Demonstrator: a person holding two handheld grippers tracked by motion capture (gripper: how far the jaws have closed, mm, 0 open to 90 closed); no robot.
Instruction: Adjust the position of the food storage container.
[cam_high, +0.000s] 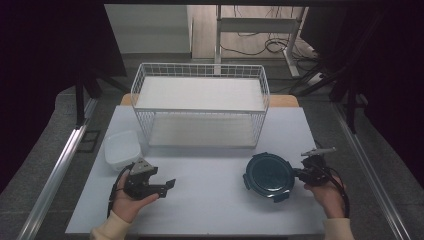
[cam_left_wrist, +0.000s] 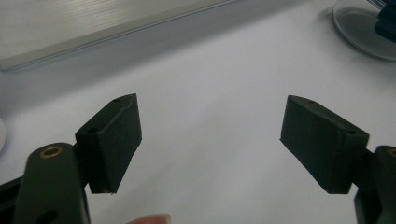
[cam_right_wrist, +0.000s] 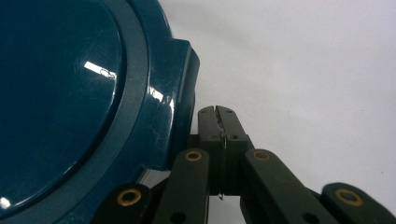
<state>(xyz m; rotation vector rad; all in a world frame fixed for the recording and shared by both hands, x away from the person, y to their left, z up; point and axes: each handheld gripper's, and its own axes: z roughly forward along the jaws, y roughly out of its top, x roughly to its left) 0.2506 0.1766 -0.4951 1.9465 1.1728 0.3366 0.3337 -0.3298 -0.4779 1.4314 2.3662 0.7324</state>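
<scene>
White container (cam_high: 121, 148) sits at table's (cam_high: 210, 200) left edge, just ahead of the left gripper (cam_high: 167, 185), whose jaws stand wide apart with nothing between them. Wire rack (cam_high: 200, 102) stands at the back centre. Teal lid (cam_high: 270, 176) lies flat front-right, well apart from the container. Right gripper (cam_high: 300, 174) is clenched at the lid's right rim; whether it pinches a latch tab, I can't tell. Lid must travel left; right hand is nearer to it.
</scene>
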